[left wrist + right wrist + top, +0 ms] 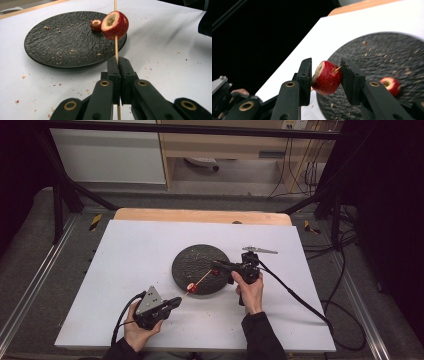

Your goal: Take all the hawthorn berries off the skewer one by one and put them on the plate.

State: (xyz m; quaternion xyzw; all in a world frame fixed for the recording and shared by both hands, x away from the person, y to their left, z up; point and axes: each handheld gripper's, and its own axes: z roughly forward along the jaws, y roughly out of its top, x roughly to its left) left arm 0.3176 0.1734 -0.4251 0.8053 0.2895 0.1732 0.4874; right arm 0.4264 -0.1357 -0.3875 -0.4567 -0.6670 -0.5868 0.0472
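1. Fruit (pixel 327 77), red and hollowed, sits between the right claw (pixel 325 75) jaws over the black plate (pixel 62 45), its skewer tip poking through; whether the pads press on it cannot be told.
2. Skewer (pixel 116 47) is clamped in the closed left claw (pixel 119 75); a second fruit (pixel 95 25) lies on the plate, on the white counter (pixel 130 255).
3. Fruit could split or slide off if squeezed or pulled crookedly.
4. No readable writing is visible.

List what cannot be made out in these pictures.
- Skewer: the top edge of the left gripper view cuts off its far end.
- Plate: blurred in the right gripper view; its right rim is cut off.
- Speared fruit: too small in the high view for detail.
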